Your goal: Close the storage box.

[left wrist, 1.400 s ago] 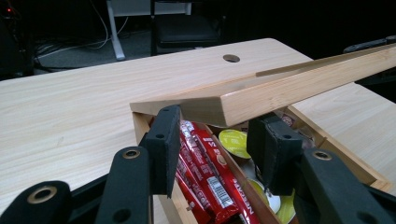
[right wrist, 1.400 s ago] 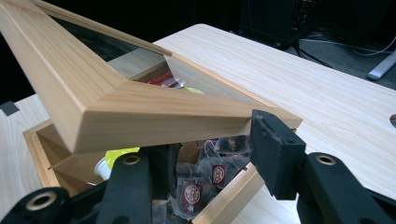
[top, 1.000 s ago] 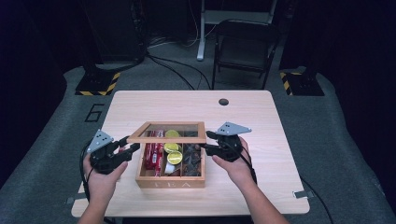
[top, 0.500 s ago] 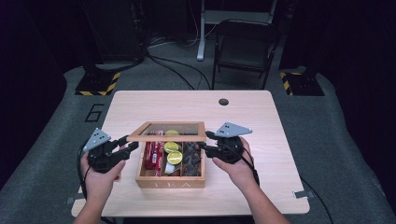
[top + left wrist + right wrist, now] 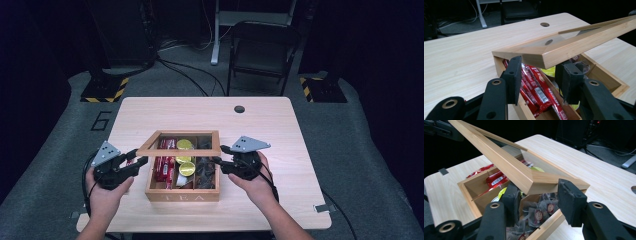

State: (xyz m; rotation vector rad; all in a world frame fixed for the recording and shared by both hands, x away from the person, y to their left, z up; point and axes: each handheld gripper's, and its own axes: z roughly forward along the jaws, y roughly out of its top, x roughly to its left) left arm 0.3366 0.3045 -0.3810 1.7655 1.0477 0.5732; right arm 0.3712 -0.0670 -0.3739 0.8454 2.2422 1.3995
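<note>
A wooden tea box [image 5: 182, 192] sits on the near middle of the light wooden table [image 5: 280, 125], its glass-paned lid [image 5: 179, 150] raised off the box and tilted, hinged along the far side so the near edge hangs in the air above the compartments. The left gripper [image 5: 134, 162] reaches in from the left at the lid's near left corner; in the left gripper view the lid [image 5: 564, 47] corner lies over and between the two black pads [image 5: 514, 75], which stand apart on either side of the box's left wall with no pad clearly pressing the wood, so this tong reads as released. The right gripper [image 5: 220, 161] comes in from the right at the lid's near right corner; in the right gripper view the lid [image 5: 524, 175] corner rests on top of the pads [image 5: 570, 200], which sit on either side beneath it, and these jaws are drawn in as far as they go, so this tong is clenched, though whether it actually grips the frame I cannot tell. Inside the box, red packets [image 5: 165, 167] fill the left compartment, yellow-green round packs [image 5: 186, 167] lie in the middle, and dark clear-wrapped tea bags [image 5: 206, 172] sit on the right. A dark round hole [image 5: 239, 108] marks the far side of the table.
</note>
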